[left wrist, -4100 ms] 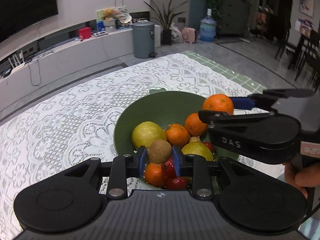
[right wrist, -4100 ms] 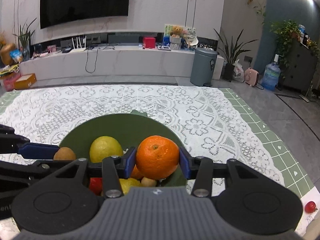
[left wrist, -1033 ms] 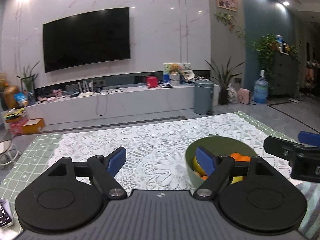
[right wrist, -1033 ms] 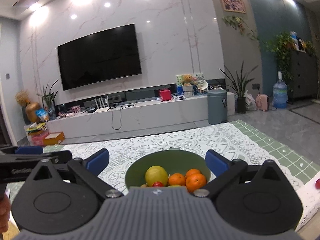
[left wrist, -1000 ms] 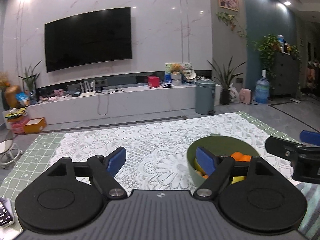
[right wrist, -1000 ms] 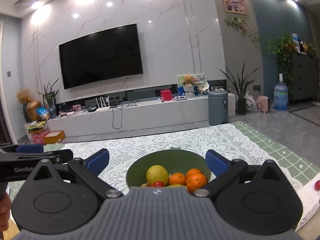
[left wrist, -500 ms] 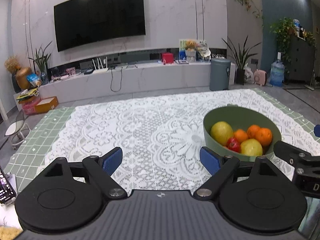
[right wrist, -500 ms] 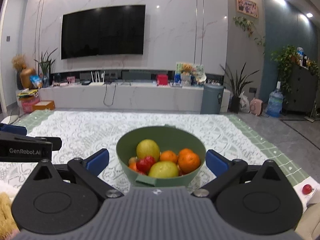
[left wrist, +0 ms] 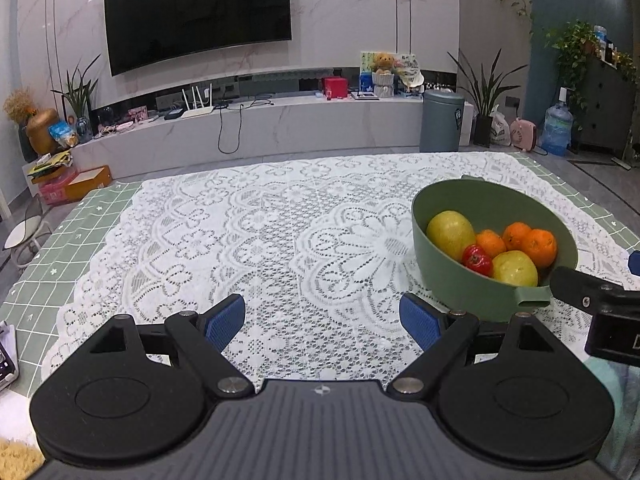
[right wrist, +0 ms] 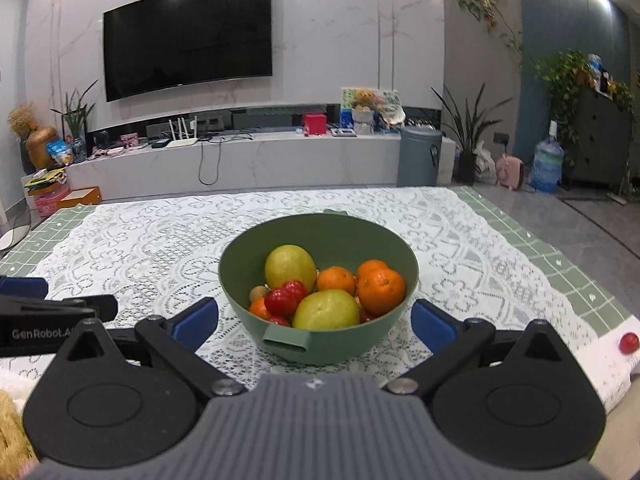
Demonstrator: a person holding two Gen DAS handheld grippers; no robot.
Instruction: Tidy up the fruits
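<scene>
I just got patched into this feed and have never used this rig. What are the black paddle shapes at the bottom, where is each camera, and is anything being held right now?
The black shapes are two handheld grippers, one in each of a person's hands; there is no robot arm. Each picture comes from a fisheye camera on one gripper, looking forward along its blue-tipped fingers. The left gripper and the right gripper are both open and hold nothing. On the lace tablecloth stands a green bowl of fruit: oranges, yellow-green fruits and small red ones. In the right wrist view the bowl sits straight ahead of the open fingers; in the left view it lies off to the right. One small red fruit lies outside the bowl near the table's right edge.
</scene>
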